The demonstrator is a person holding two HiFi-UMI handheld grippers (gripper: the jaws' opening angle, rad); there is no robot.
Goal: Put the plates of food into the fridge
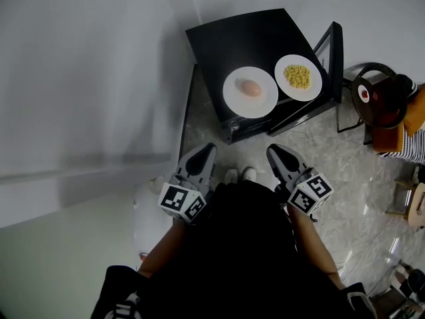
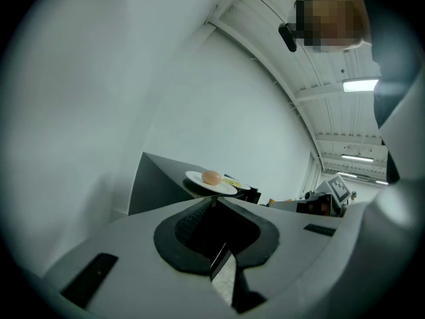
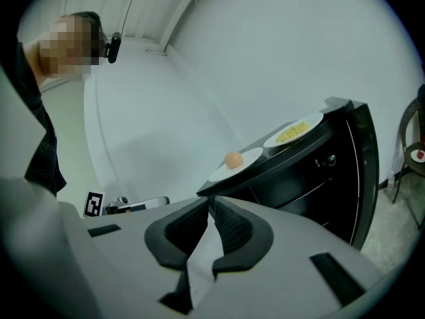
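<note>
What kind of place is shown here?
Probably a workroom or test studio, not a home kitchen: a small black fridge against bare white walls, a glossy tiled floor, and ceiling strip lights.

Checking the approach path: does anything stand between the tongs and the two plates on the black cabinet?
Nothing visible does. Only floor separates the left tongs and right tongs, both shut and empty, from the black cabinet, where the round-food plate and yellow-food plate sit on top.

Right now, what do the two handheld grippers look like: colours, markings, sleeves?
Both alike: left gripper and right gripper have light grey shells with black ribbed jaw pads, tapering to a point. Each carries a white cube with black square markers. No cables visible. The person wears black.
</note>
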